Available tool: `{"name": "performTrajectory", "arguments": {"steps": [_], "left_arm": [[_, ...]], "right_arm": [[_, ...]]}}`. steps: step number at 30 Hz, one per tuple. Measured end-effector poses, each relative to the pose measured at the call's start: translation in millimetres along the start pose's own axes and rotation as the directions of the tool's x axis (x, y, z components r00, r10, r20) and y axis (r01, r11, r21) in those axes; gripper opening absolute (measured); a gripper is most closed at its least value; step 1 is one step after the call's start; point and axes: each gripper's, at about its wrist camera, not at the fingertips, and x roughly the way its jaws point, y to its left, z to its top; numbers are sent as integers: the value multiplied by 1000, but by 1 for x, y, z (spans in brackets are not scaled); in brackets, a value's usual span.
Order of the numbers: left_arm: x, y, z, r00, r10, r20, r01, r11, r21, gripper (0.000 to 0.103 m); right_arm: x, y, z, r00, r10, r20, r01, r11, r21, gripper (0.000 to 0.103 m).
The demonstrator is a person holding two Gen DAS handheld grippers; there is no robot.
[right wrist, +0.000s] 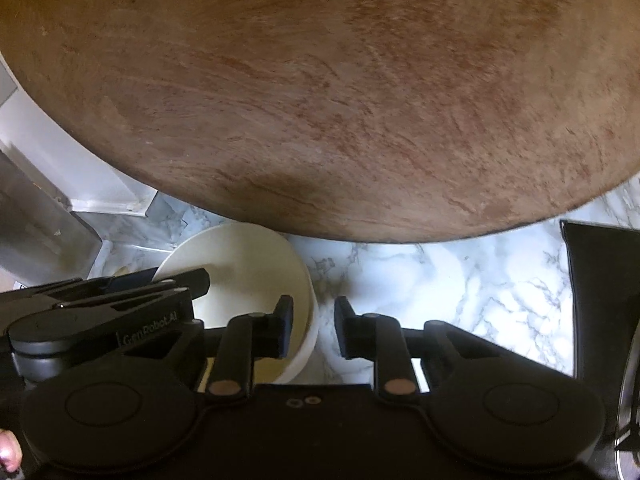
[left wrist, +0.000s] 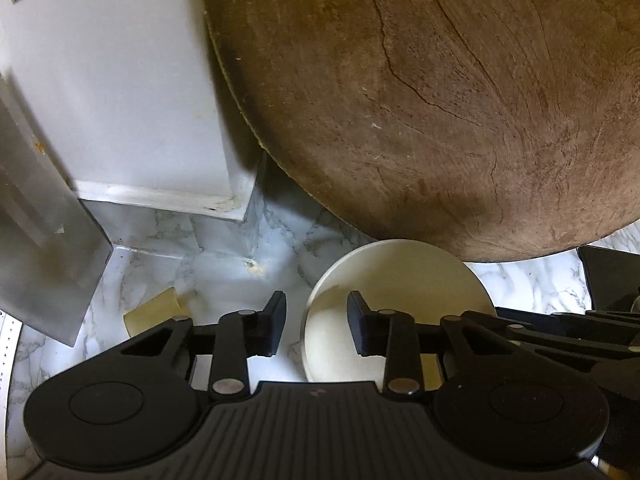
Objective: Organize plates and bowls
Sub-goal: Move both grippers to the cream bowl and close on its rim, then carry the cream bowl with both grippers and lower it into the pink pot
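Note:
One cream-white bowl (left wrist: pixel 400 280) stands on the marble counter (left wrist: pixel 200 248), just below the edge of a big round wooden board (left wrist: pixel 440 100). My left gripper (left wrist: pixel 316 324) straddles the bowl's left rim, one finger inside and one outside, with a gap showing on both sides of the rim. In the right wrist view the same bowl (right wrist: pixel 240 256) has its right wall between the fingers of my right gripper (right wrist: pixel 314 326). Those pads also stand slightly off the wall. Each gripper's black body shows in the other's view.
The wooden board (right wrist: pixel 320 92) fills the upper part of both views. A white block (left wrist: pixel 120 100) and a metal panel (left wrist: pixel 40 240) stand at the left. A yellowish scrap (left wrist: pixel 152 312) lies beside the left gripper. A dark object (right wrist: pixel 600 300) stands at the right on bare marble (right wrist: pixel 460 288).

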Motion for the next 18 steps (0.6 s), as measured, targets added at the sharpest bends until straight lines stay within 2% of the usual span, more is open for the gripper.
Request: {"name": "performTrajectory", "arguments": {"steps": [4, 8, 18], "left_arm": [[3, -2, 0, 1000, 2, -14, -2, 1000, 6, 18], [4, 0, 0, 1000, 7, -12, -7, 1000, -12, 9], [-8, -4, -6, 1000, 8, -15, -8, 1000, 1, 7]], "right_arm": [[5, 0, 0, 1000, 5, -3, -5, 1000, -4, 7], [4, 2, -1, 1000, -9, 17, 9, 1000, -26, 6], [-5, -1, -4, 1000, -14, 24, 14, 1000, -20, 5]]}}
